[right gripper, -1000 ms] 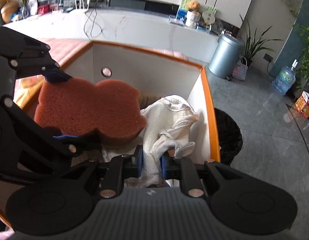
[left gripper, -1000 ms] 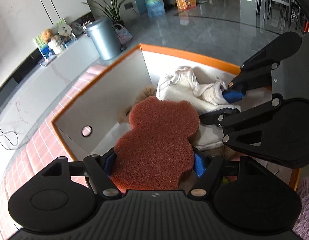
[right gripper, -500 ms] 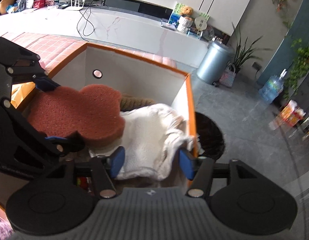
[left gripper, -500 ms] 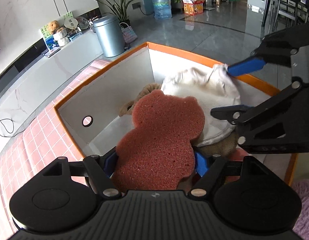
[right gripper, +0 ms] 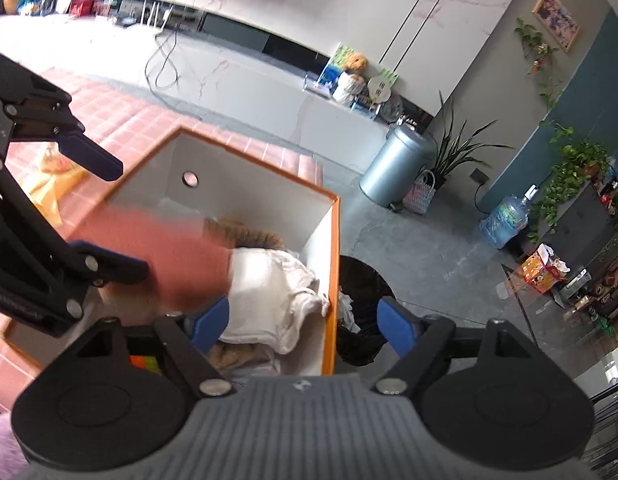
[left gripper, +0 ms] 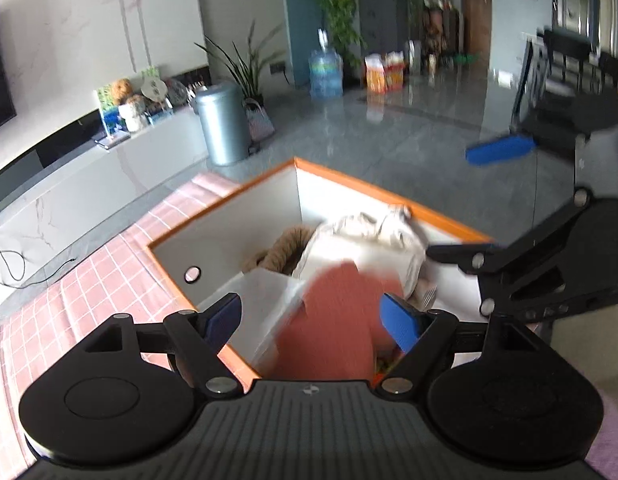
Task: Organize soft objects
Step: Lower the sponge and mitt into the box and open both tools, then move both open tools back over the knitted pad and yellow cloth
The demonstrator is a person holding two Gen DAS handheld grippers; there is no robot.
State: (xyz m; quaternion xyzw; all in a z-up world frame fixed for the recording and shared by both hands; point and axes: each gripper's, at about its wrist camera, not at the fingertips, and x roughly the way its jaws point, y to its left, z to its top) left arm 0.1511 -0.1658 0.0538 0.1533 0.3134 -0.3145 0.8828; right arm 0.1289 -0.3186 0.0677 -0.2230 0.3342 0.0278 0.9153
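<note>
Blurred red sponge (left gripper: 333,320) sits in the orange-rimmed box (left gripper: 373,188) beside a white cloth (left gripper: 373,240).

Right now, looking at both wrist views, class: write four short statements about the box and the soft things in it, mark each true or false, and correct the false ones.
1. The orange-rimmed white box holds a crumpled white cloth. True.
2. The left gripper is clamped shut on the reddish-brown foam sponge. False: its jaws stand wide open and its pads do not press the sponge, which shows blurred over the box.
3. The right gripper grips the white cloth. False: its jaws are open, having just been opening, and the cloth lies in the box, free of the pads.
4. A silver metal bin stands on the floor beyond the box. True.
</note>
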